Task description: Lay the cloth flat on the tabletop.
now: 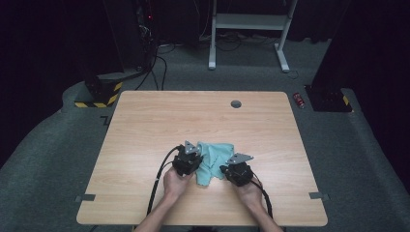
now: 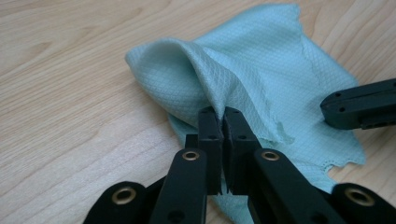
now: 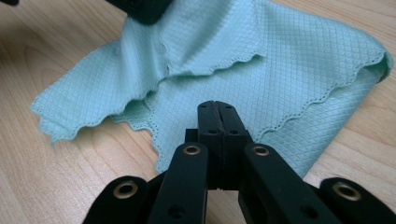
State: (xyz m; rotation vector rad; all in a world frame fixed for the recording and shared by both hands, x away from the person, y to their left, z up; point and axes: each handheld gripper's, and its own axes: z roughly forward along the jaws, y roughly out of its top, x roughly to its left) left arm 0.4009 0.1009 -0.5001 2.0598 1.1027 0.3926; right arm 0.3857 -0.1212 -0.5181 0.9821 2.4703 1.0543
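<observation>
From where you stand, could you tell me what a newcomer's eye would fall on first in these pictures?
The pale green cloth stands out first, lying crumpled on the near middle of the wooden table. Next come the two black grippers at its sides: the left gripper is shut on a raised fold of the cloth, and the right gripper has its jaws together over the cloth's near edge.

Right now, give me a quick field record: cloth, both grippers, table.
cloth: light green cloth, crumpled, on the table near the person's edge
left gripper: left gripper shut on a raised fold of the cloth
right gripper: right gripper jaws together over the cloth; pinch itself not visible
table: wooden table, round grey cap near far edge
</observation>
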